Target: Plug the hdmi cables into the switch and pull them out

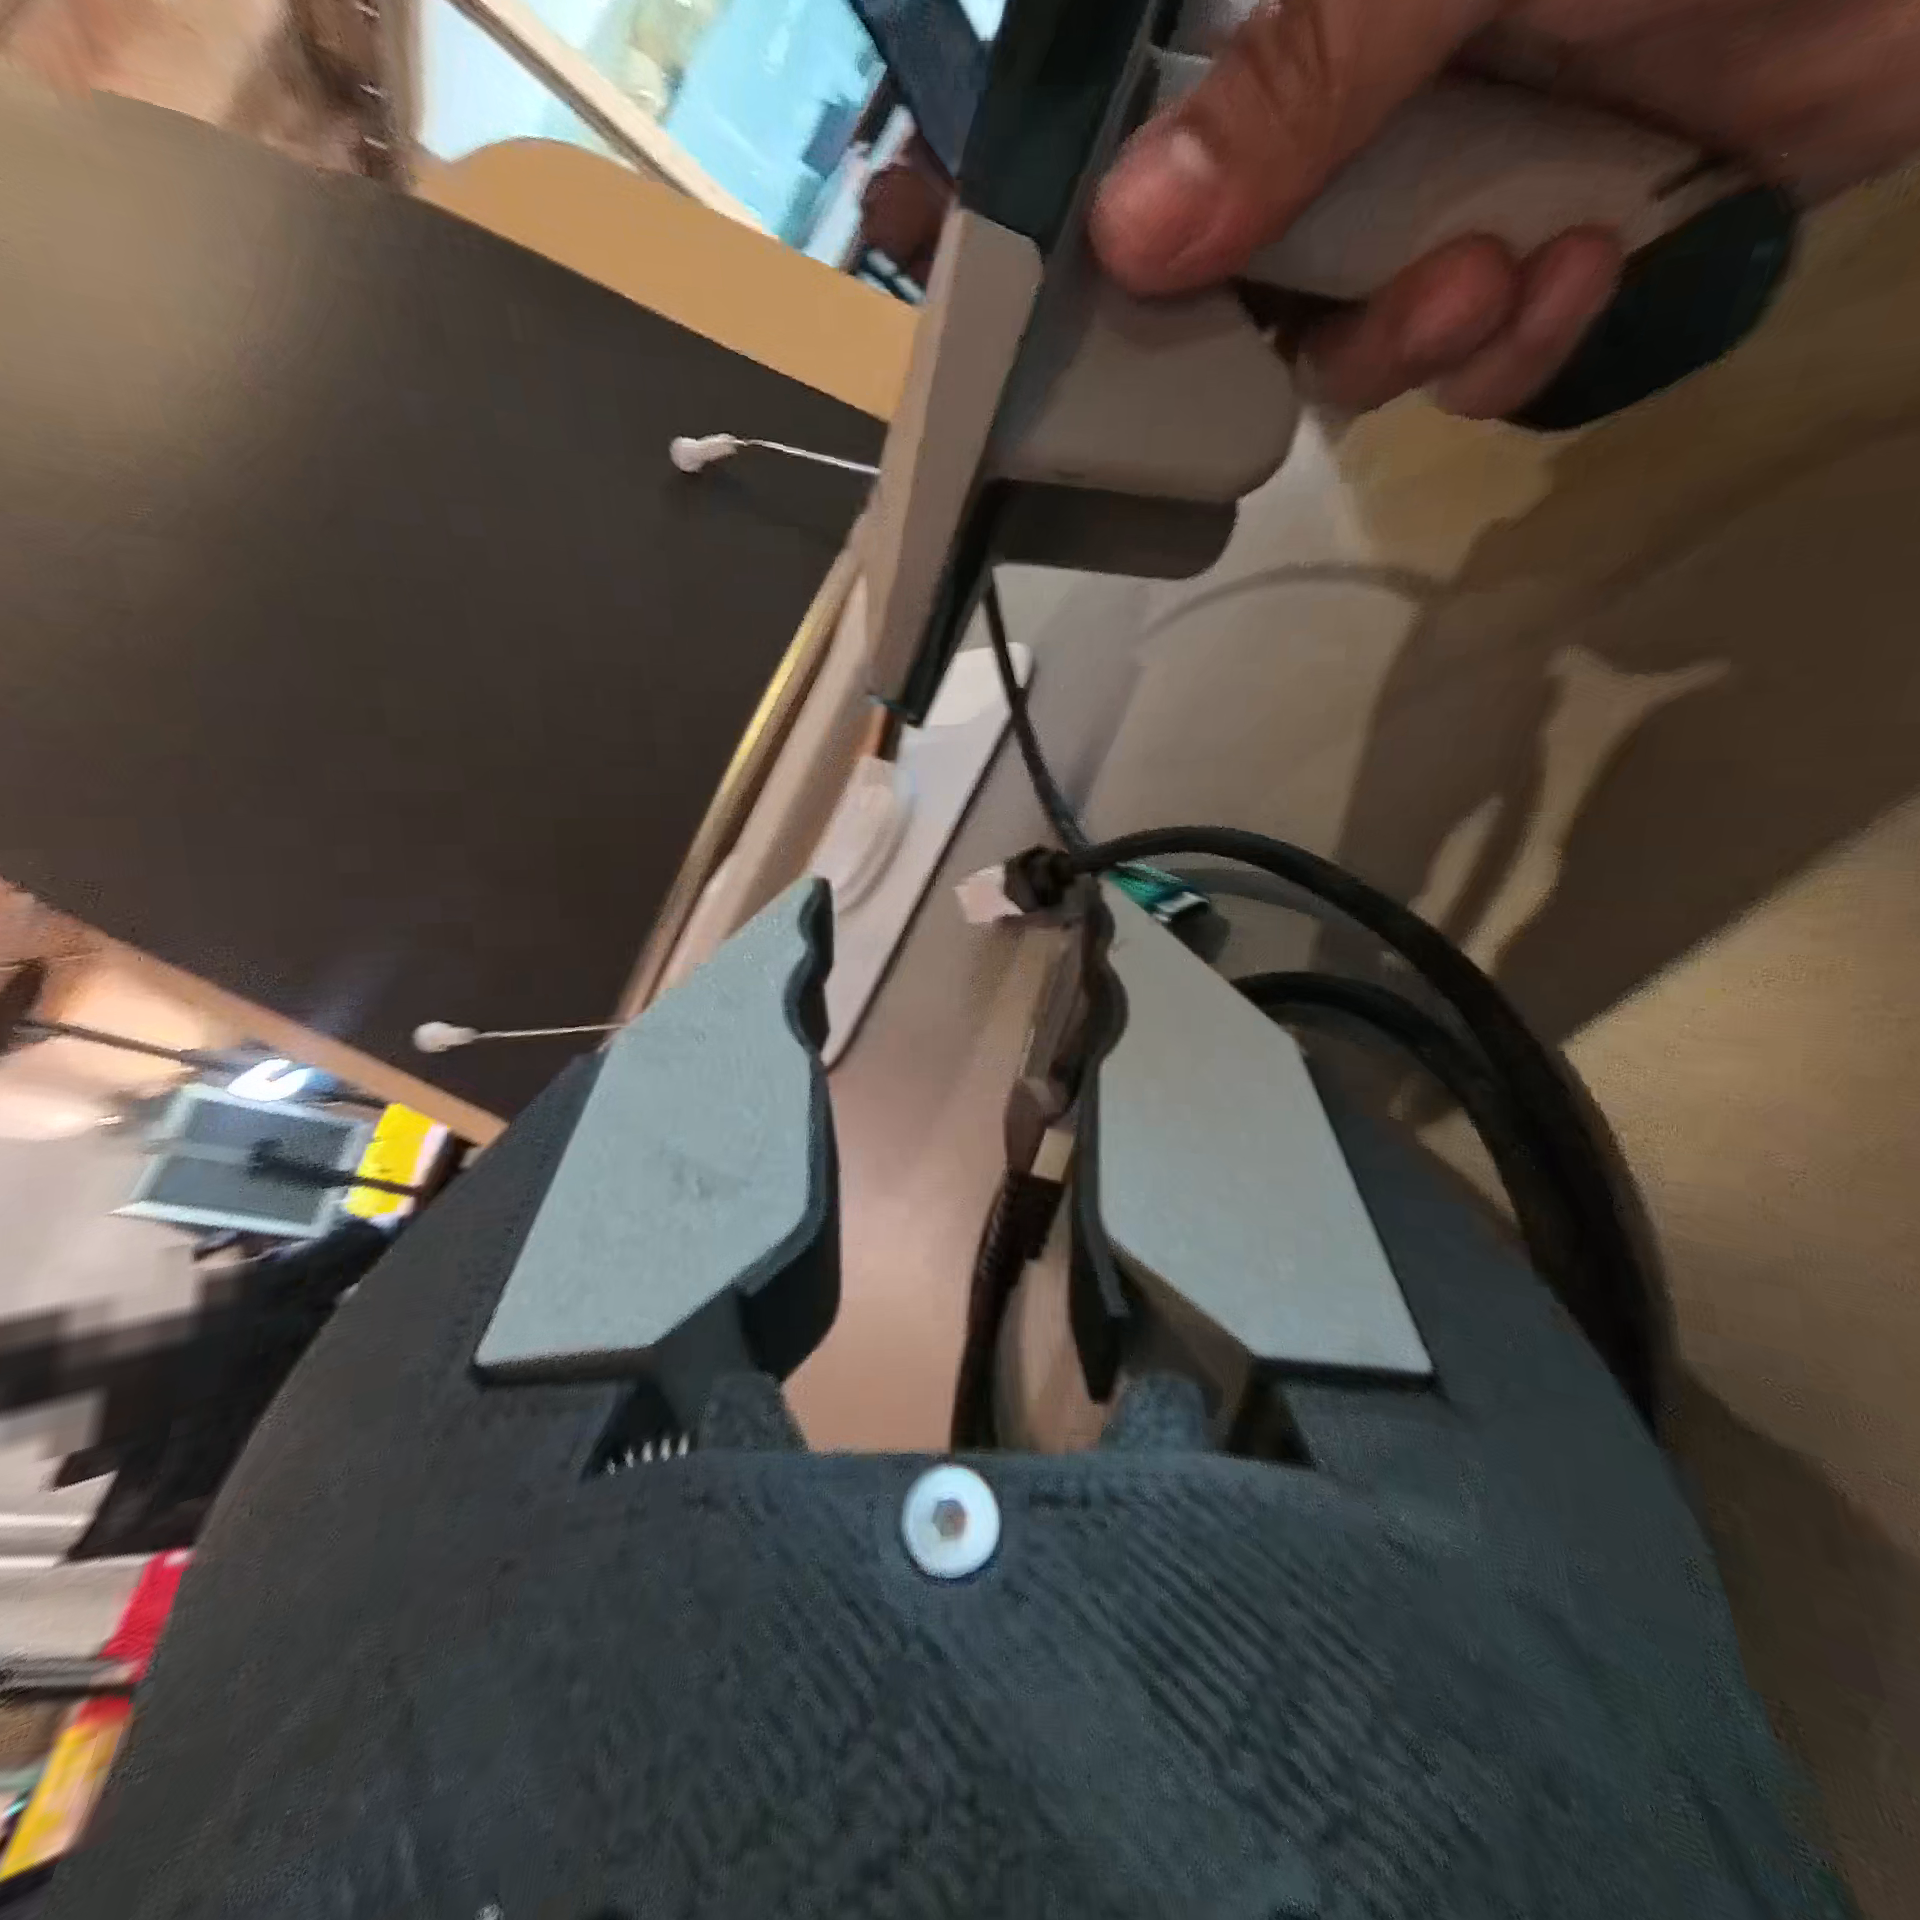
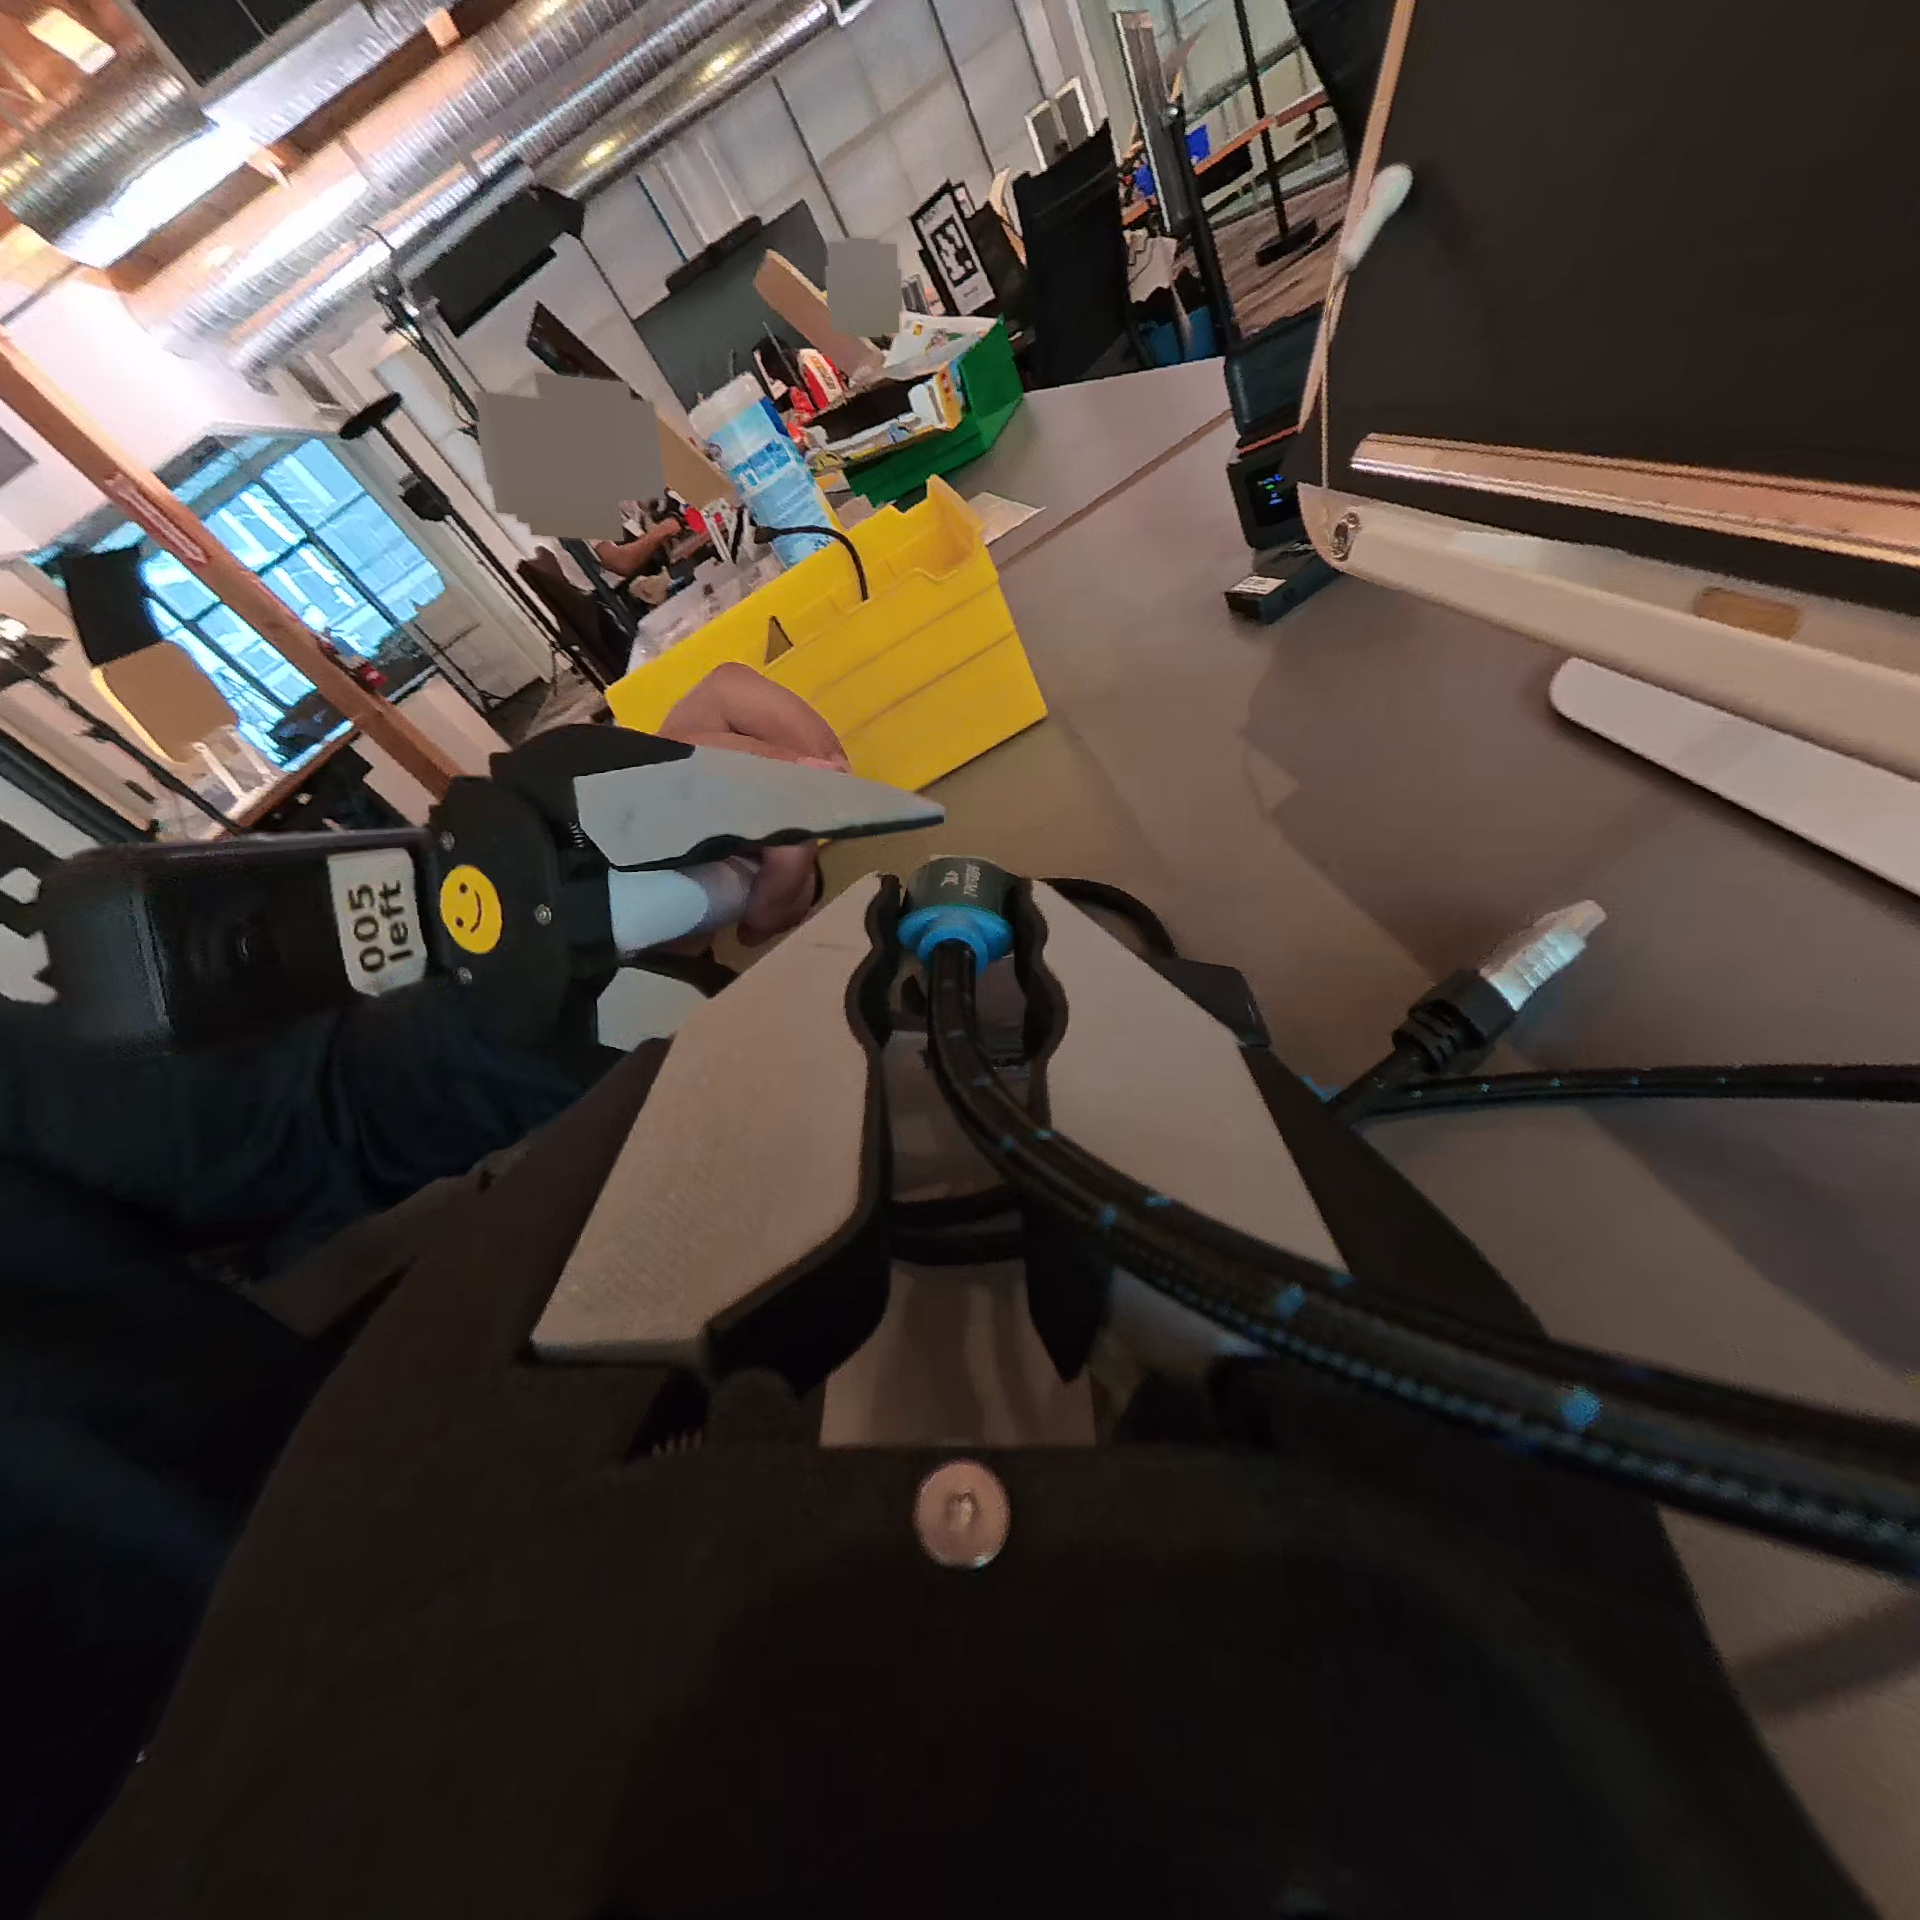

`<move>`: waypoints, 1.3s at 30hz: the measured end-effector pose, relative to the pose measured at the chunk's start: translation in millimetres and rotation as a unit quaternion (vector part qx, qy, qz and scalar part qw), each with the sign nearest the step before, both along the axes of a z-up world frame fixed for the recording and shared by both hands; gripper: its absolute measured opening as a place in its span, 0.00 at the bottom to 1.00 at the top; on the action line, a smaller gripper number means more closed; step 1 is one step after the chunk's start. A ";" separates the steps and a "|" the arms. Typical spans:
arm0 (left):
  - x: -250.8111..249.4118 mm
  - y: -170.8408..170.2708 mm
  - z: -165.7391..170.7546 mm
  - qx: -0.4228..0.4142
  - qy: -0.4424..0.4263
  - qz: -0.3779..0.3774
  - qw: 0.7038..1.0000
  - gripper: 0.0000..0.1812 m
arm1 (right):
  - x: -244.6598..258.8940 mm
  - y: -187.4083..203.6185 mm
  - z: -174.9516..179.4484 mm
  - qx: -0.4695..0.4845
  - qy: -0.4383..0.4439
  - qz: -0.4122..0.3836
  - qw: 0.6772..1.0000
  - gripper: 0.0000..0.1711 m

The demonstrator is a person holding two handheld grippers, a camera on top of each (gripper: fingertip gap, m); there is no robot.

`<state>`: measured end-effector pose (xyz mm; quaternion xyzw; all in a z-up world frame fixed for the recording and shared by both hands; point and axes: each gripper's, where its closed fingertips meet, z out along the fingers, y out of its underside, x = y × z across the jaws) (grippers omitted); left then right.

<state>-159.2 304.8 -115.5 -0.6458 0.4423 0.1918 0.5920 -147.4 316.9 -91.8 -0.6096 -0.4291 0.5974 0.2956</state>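
Observation:
In the right wrist view my right gripper is shut on the plug end of a black braided HDMI cable with a blue collar, held above the grey table. A second HDMI plug with a silver tip lies on the table to the right. My left gripper hovers just left of it, held by a hand. In the blurred, tilted left wrist view my left gripper is open; a thin black cable runs along its right finger. The right gripper is above it. I cannot make out the switch.
A dark monitor on a white stand base stands at the right. A small black device with a lit screen sits beside it. A yellow bin and a green bin stand farther back. A thick black cable loop shows in the left wrist view.

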 end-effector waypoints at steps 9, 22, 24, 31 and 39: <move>2.3 -11.7 -17.7 -0.069 0.008 -0.043 0.997 0.29 | 3.1 3.7 -2.4 0.007 -0.013 -0.009 1.000 0.11; -3.0 28.1 -51.0 0.004 0.159 0.028 0.987 0.10 | -4.1 -5.8 -14.3 0.044 -0.051 0.007 0.998 0.11; -8.2 30.9 -47.1 -0.010 0.140 0.037 0.989 0.10 | -2.1 -6.6 -11.0 0.047 -0.044 0.013 0.998 0.11; -20.5 15.7 -0.8 0.055 0.054 0.027 0.997 0.10 | 2.5 -17.5 -2.6 0.060 -0.032 0.047 0.997 0.11; 0.2 -0.4 14.2 0.093 0.047 -0.040 0.994 0.10 | -0.3 -28.0 5.0 0.087 -0.010 0.062 0.994 0.11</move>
